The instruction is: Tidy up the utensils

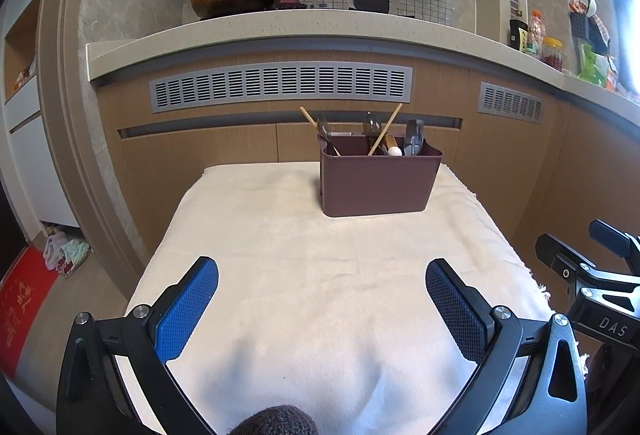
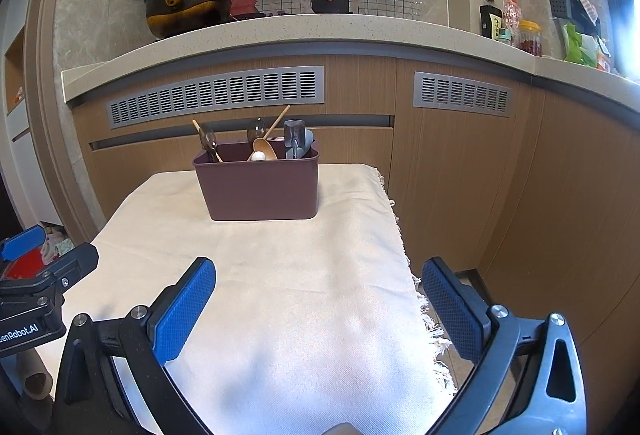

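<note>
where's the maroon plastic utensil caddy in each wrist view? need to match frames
Left wrist: the maroon plastic utensil caddy stands right of centre, at the far end of the cream cloth.
Right wrist: the caddy stands left of centre, again at the cloth's far end.
Shared landmark: the long grey slotted vent panel on the cabinet front behind the caddy, below the counter edge.

Maroon caddy [image 1: 378,179] on cream cloth [image 1: 320,275] (blue gripper pads [image 1: 188,309]).

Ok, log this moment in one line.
left gripper: open, empty | right gripper: open, empty | utensils: in caddy | cloth: bare
</note>
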### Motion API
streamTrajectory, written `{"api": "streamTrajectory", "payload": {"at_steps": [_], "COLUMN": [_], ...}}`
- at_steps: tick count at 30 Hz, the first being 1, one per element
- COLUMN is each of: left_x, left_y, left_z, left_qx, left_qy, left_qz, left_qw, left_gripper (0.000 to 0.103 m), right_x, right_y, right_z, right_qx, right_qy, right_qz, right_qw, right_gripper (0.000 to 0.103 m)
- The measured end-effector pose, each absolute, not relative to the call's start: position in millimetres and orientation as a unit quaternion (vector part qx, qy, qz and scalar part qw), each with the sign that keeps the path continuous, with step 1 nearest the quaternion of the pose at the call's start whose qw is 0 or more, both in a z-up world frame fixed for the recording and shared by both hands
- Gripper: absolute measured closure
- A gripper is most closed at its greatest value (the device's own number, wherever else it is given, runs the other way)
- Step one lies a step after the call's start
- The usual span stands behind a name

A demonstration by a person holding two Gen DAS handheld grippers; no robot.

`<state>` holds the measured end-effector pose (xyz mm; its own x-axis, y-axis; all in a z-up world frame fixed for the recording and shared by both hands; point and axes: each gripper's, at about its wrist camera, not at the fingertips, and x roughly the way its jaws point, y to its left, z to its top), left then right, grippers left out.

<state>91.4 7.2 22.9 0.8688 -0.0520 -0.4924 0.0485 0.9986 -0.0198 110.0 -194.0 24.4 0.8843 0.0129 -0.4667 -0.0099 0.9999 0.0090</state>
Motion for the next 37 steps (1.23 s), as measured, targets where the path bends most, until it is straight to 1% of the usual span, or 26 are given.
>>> {"api": "streamTrajectory", "payload": {"at_steps": [37], "left_x": [90.6], "left_y": [5.0], "left_z": [18.2], "left_qx": [-0.004], "left_qy": [0.263], "left_qz": [-0.027], "left_qw": [0.964], "left_gripper": [0.000], "right_x": [107.6], "right_y": [-196.9], "right_z": [23.2], "right_qx": [-0.005], "right_qy": [0.242], "right_qz": [0.010], "right_qw": [0.970], "right_gripper": [0.000]}}
